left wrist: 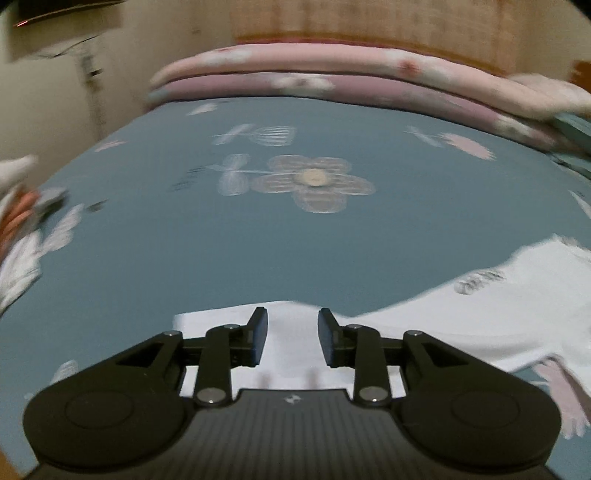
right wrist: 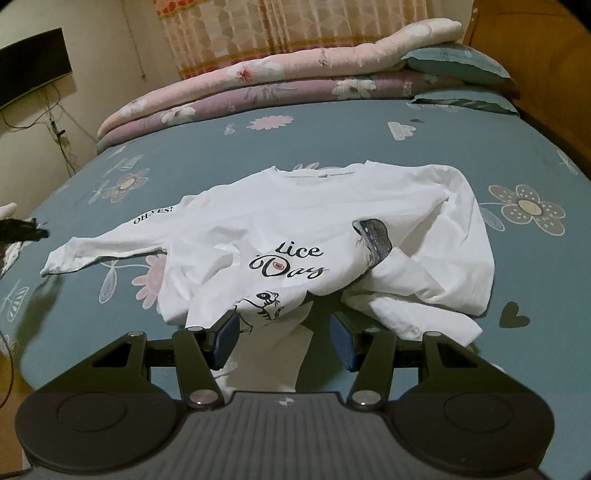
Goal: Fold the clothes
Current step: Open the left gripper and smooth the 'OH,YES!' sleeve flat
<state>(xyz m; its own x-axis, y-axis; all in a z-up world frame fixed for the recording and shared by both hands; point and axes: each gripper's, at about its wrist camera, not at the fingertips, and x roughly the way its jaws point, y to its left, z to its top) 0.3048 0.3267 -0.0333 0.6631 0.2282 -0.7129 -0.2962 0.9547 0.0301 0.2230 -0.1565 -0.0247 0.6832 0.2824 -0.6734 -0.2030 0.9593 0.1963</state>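
Fingers: left fingers (left wrist: 263, 334) slightly spread, empty, over the shirt sleeve. Right fingers (right wrist: 227, 334) spread around a bunched hem fold, pads not pressing. White shirt (right wrist: 280, 236) lies rumpled on the bed (right wrist: 369, 147). Light, limp, creases easily; best gripped at hem corners or shoulder seams.

A bed (right wrist: 332, 147) covered by a blue-grey sheet printed with flowers and hearts fills the room's middle. Along its far edge lie folded pink and mauve floral quilts (right wrist: 258, 88), with two teal pillows (right wrist: 458, 64) at the far right corner. Behind hangs an orange patterned curtain (right wrist: 295, 26). On the cream wall (right wrist: 110, 44) at left sits a dark screen (right wrist: 33, 66) with dangling cables
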